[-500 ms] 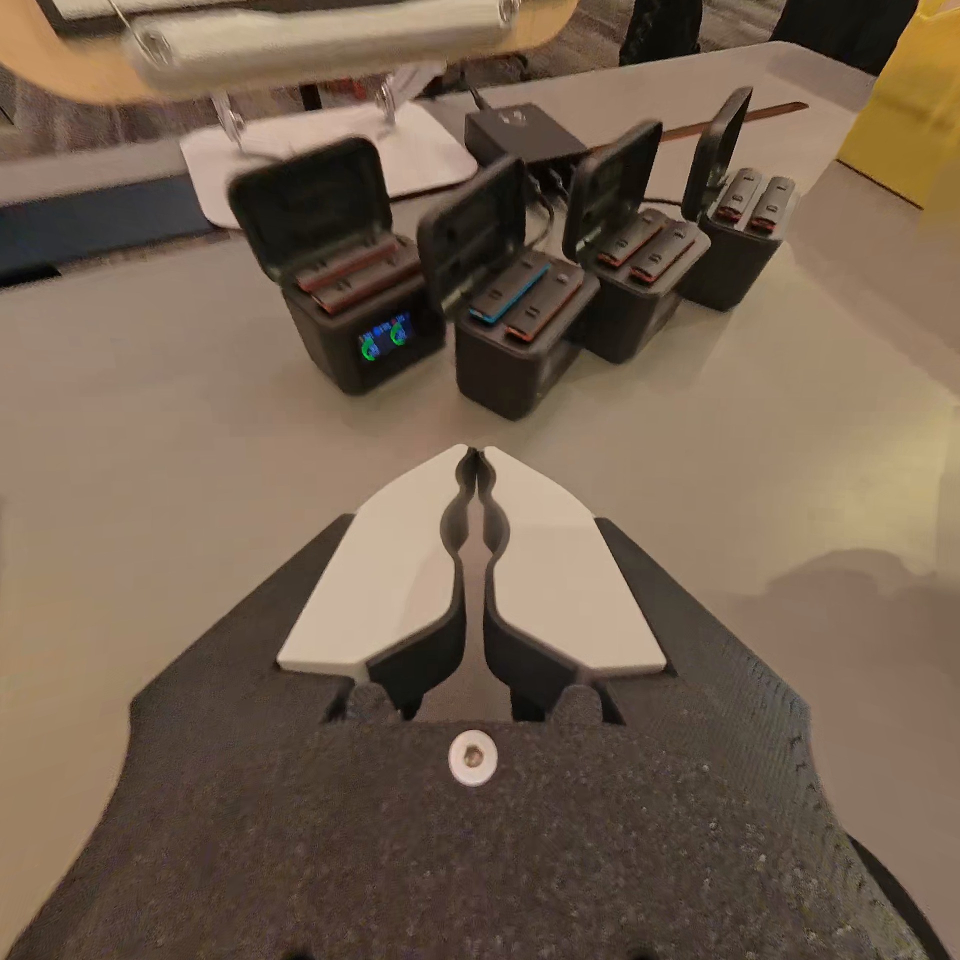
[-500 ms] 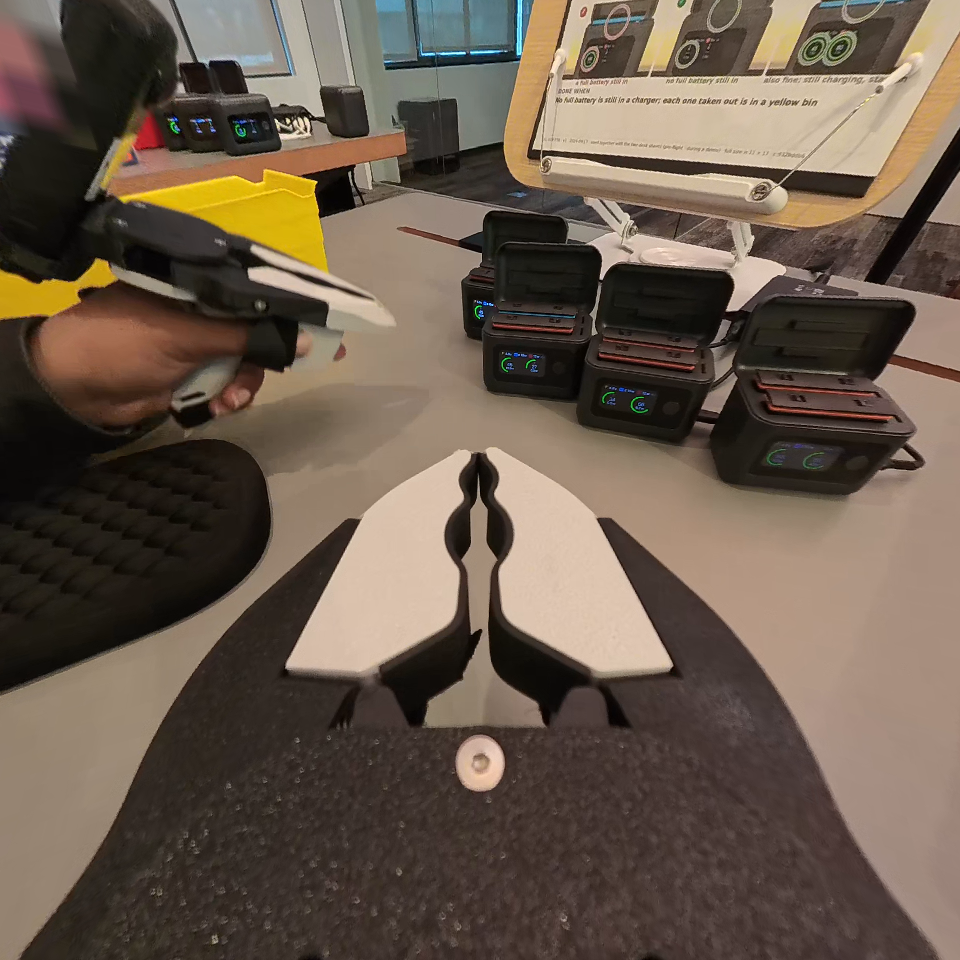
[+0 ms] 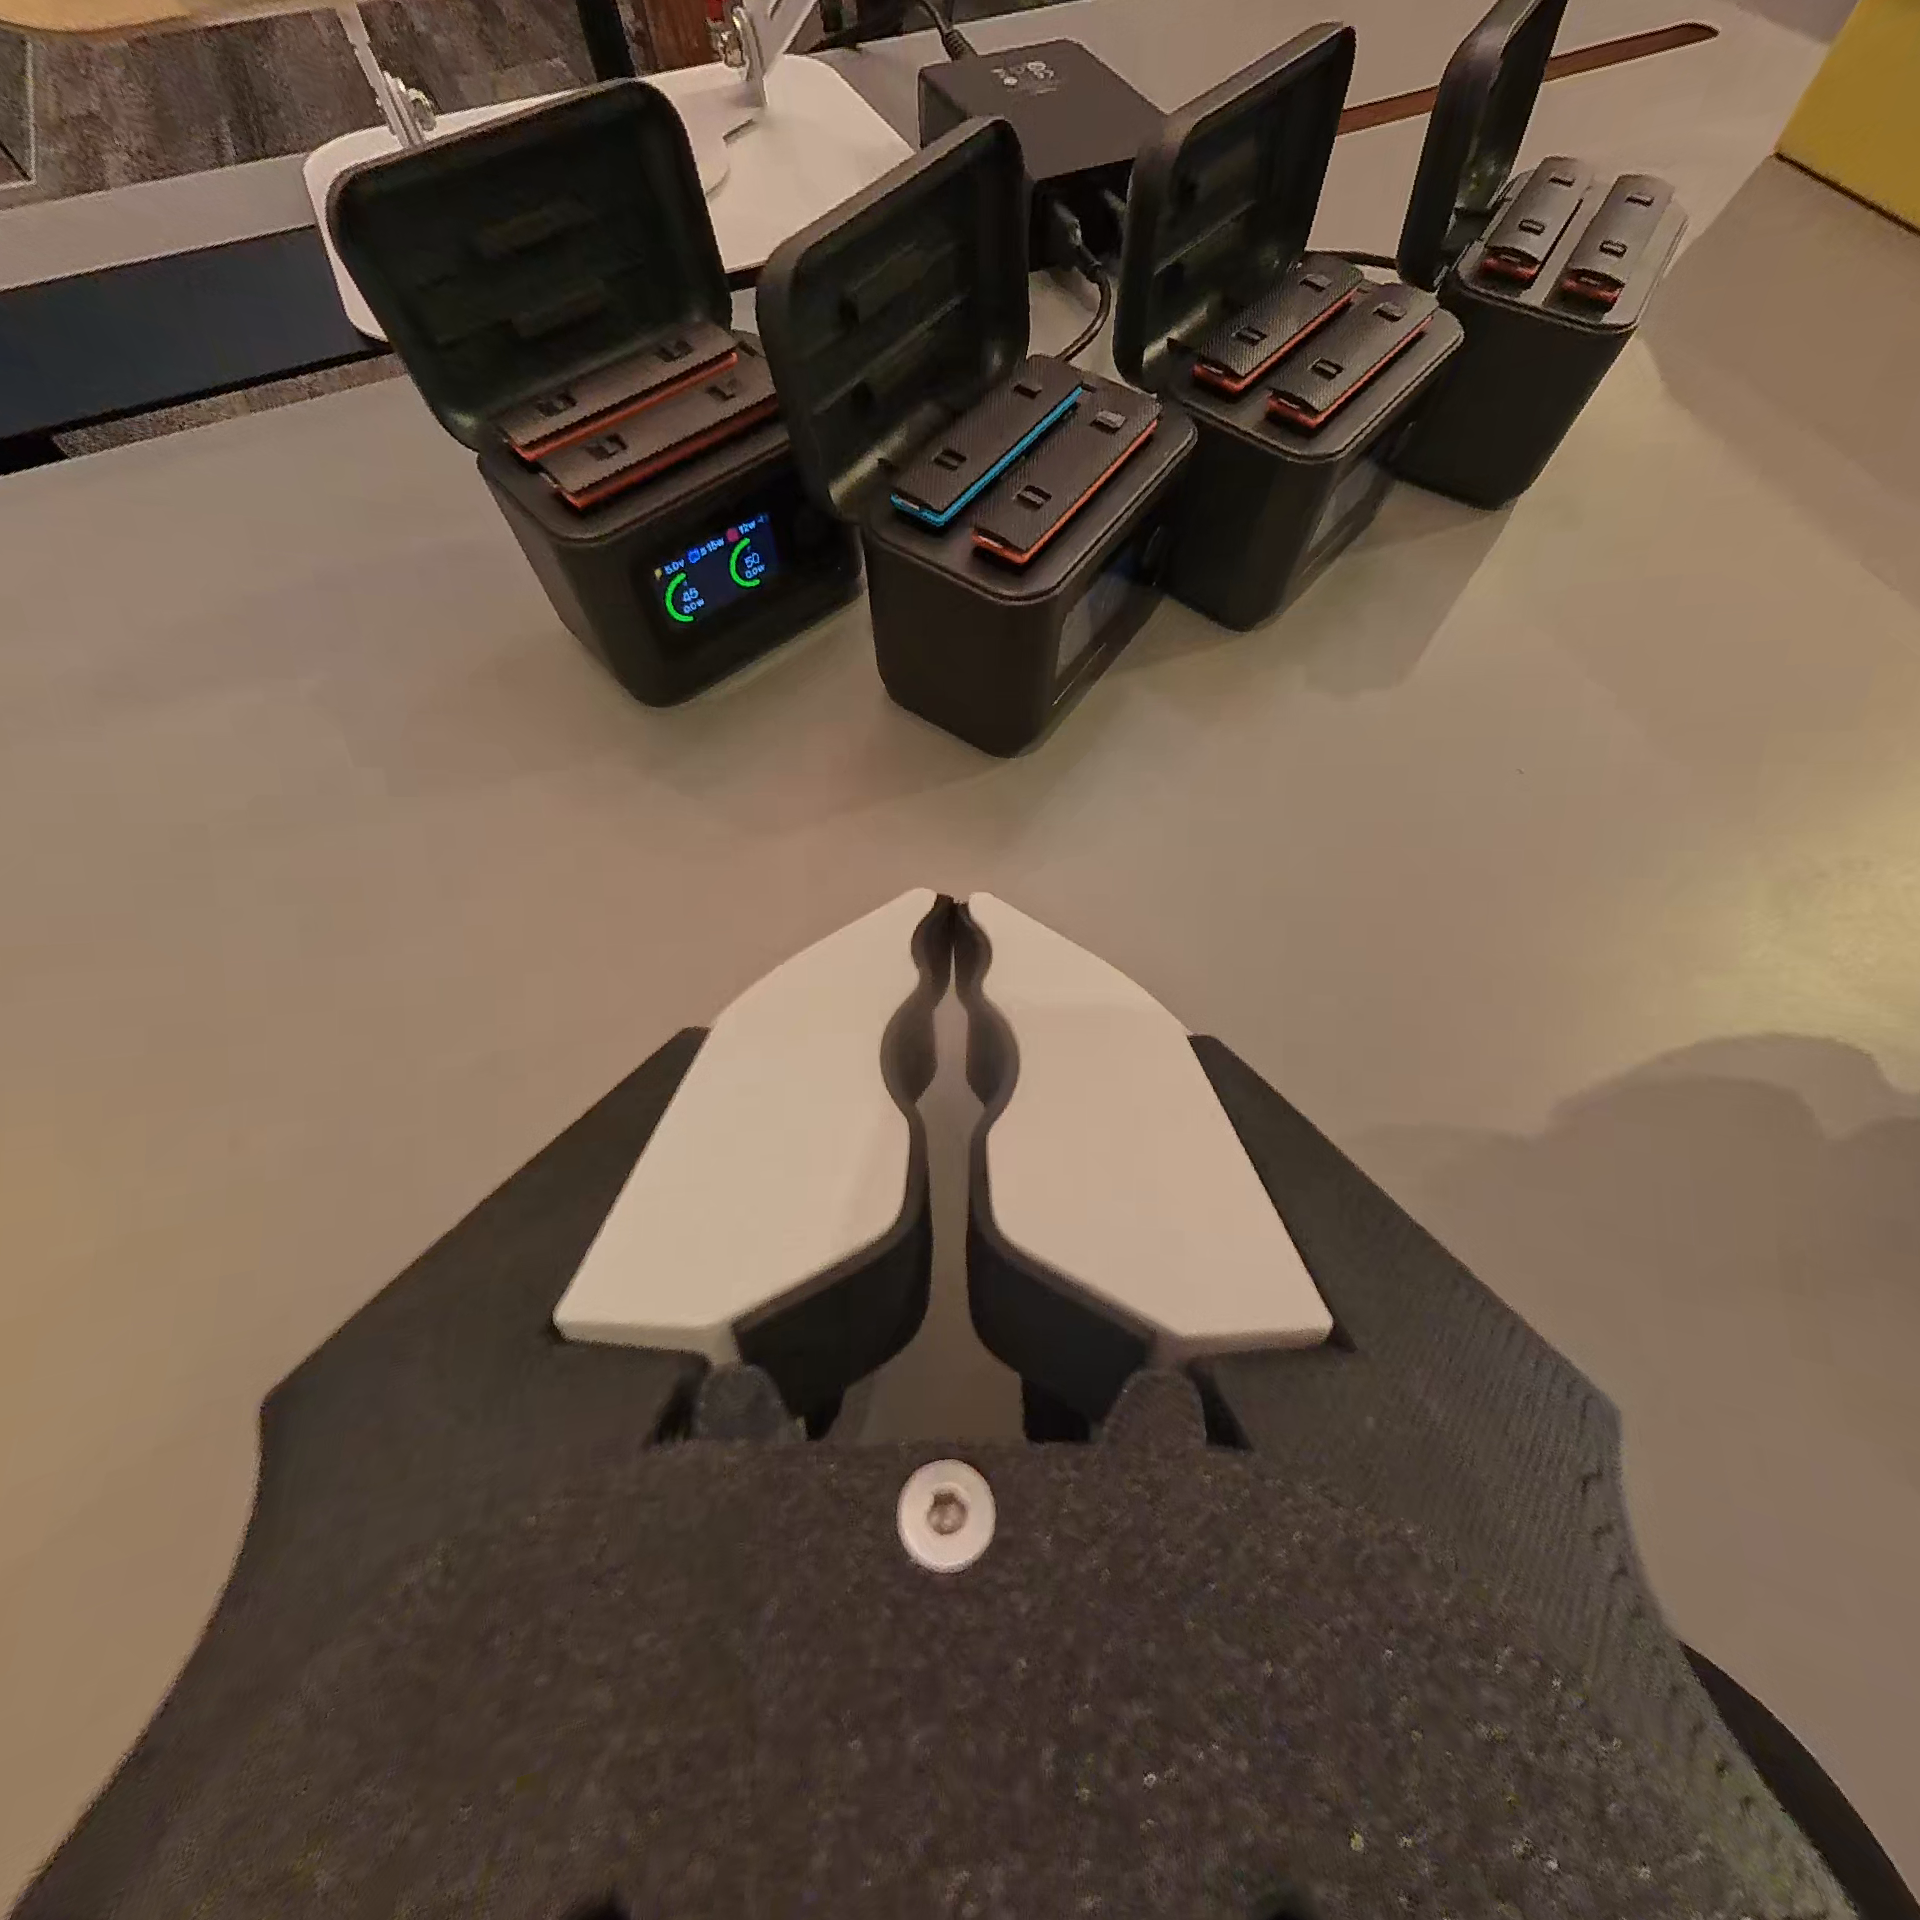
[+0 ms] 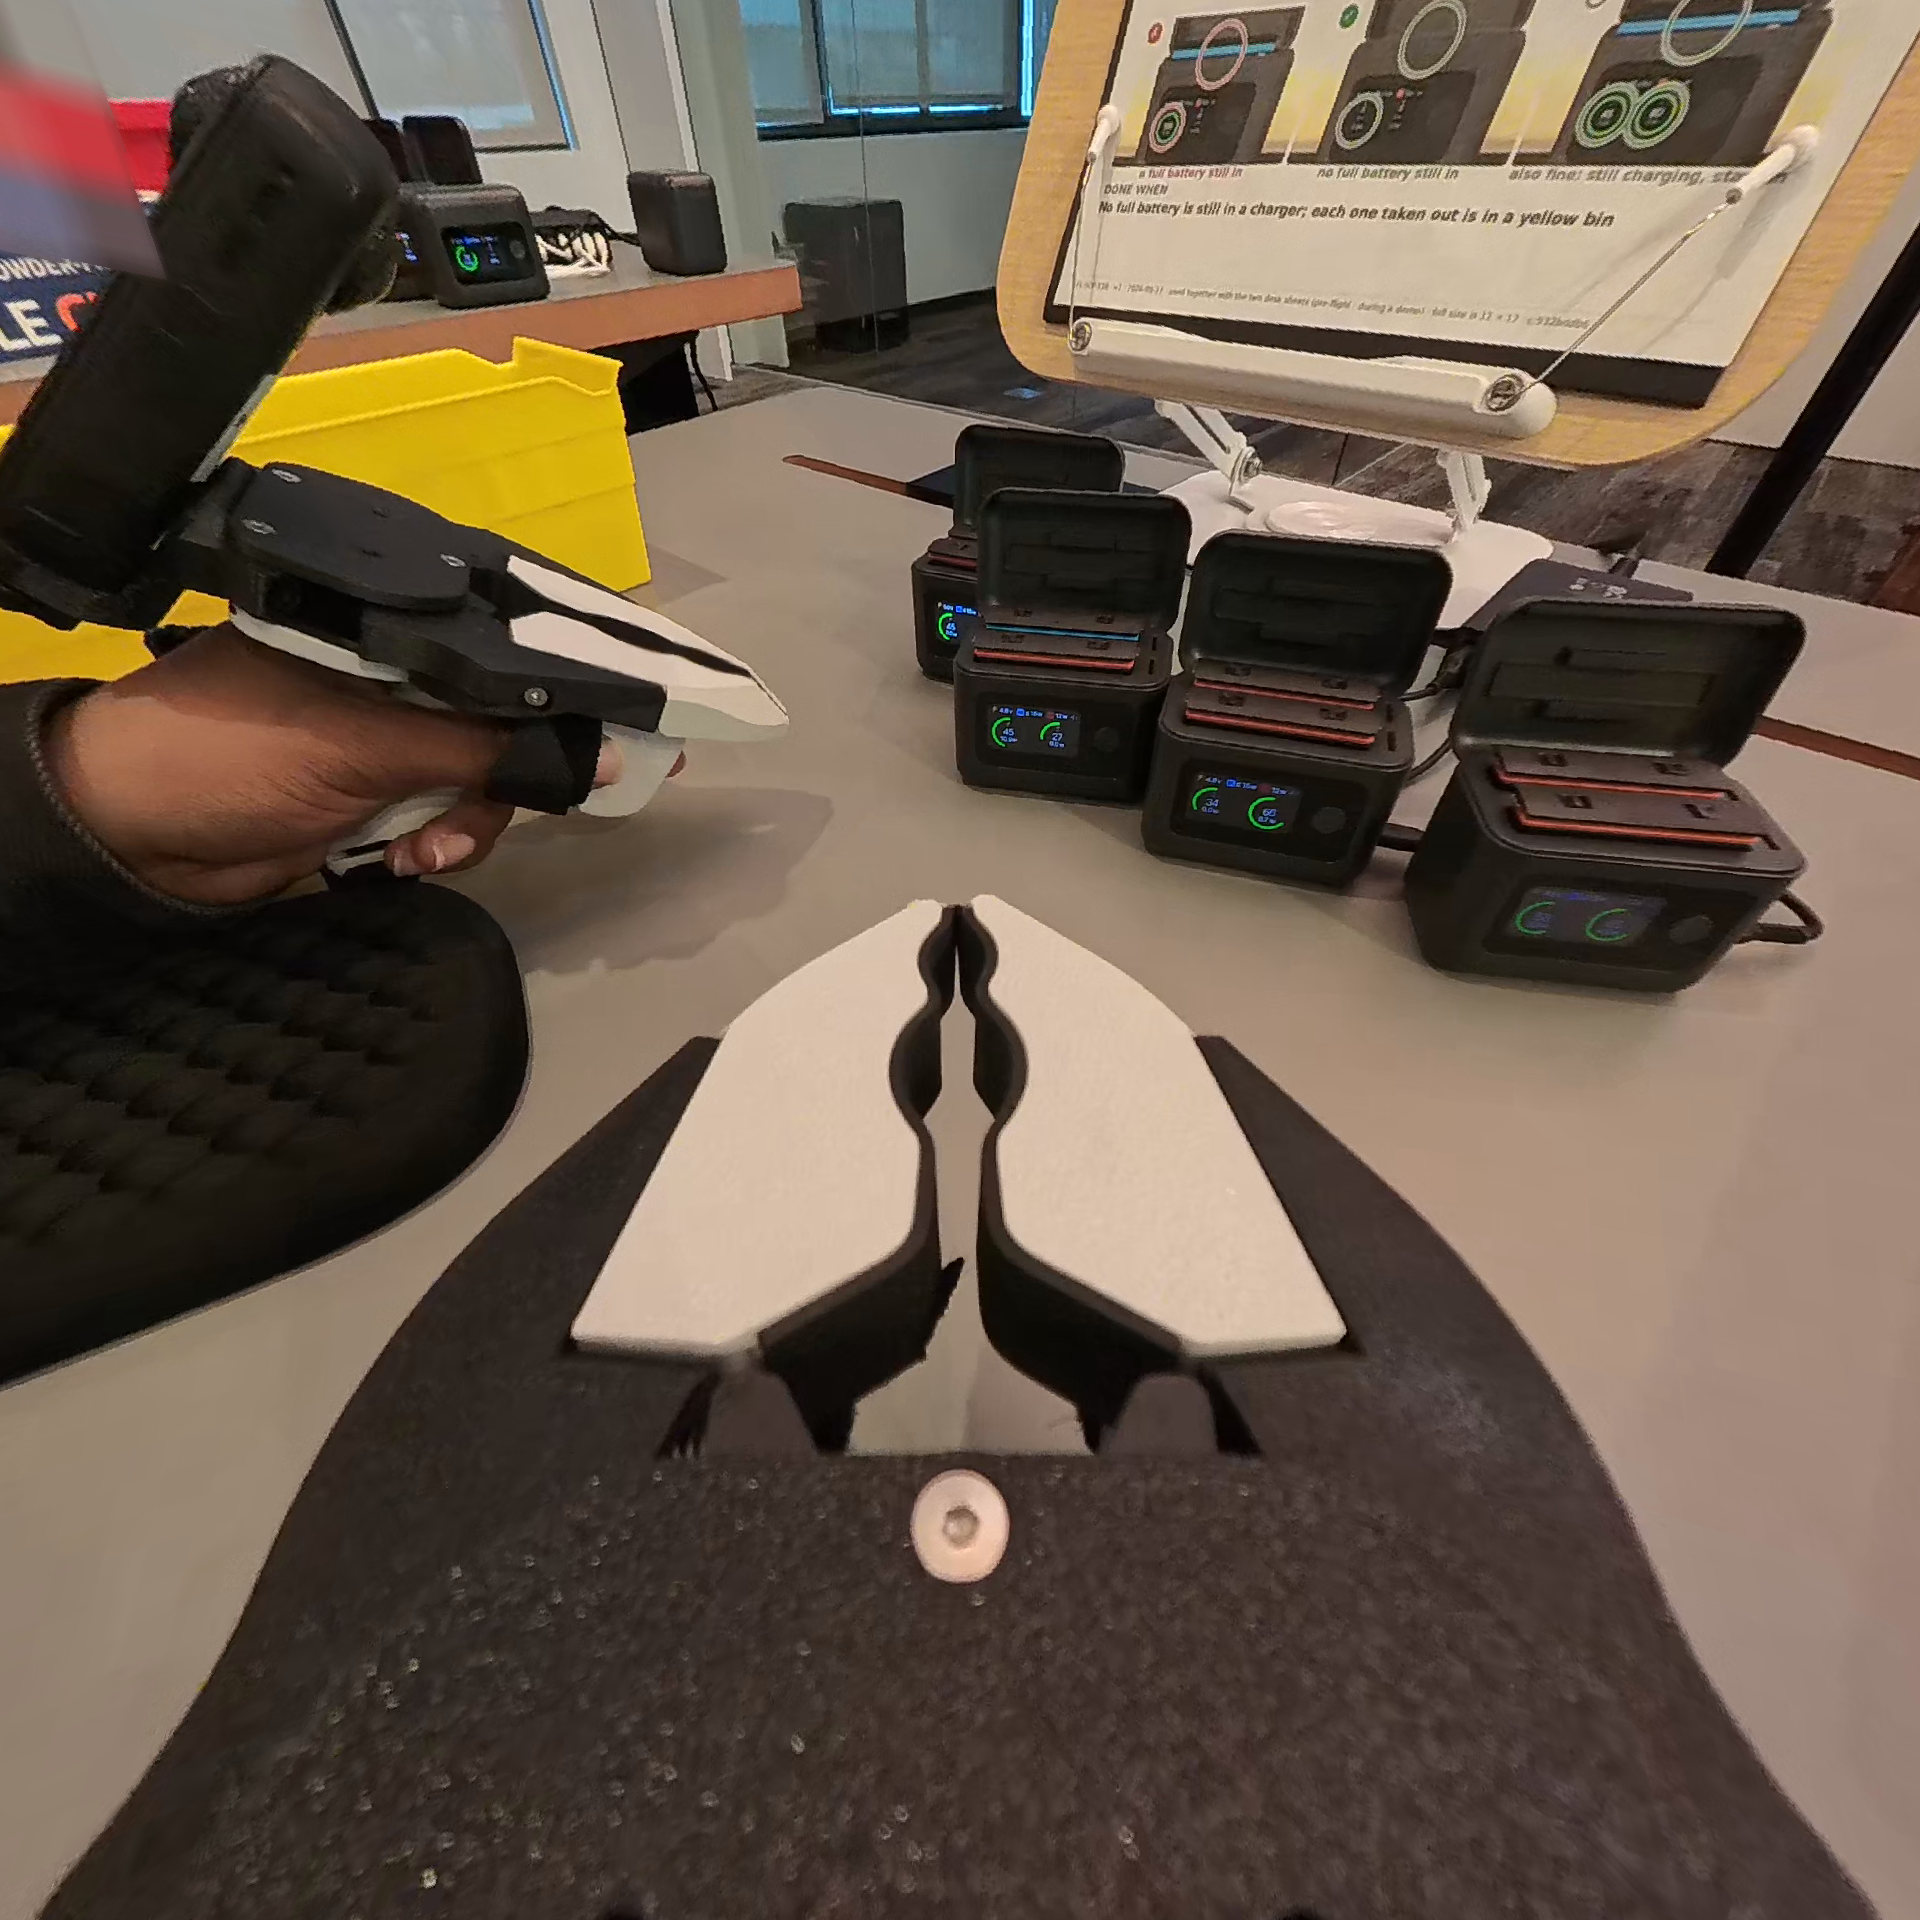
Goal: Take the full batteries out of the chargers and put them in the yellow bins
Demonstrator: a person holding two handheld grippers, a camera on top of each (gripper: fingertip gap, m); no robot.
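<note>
Near the desk's (image 3: 312, 831) middle, both grippers closed and empty, left gripper (image 3: 952, 909), right gripper (image 4: 954, 912).
Risk: pulling a half-charged battery (image 3: 1070, 483) from the chargers (image 3: 1023, 582) by mistake.

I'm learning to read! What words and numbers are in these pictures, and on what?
I won't read writing out; here is where it stands.
Printed sheet on the wooden board: lines of print.
Charger screens: small numbers beside green rings.
Black power brick: marks too small to read.
Blue sign, far left: cut off.

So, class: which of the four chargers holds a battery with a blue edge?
The second charger from the left in the left wrist view: its blue-edged battery stands alone; the rest are red-edged.
</note>
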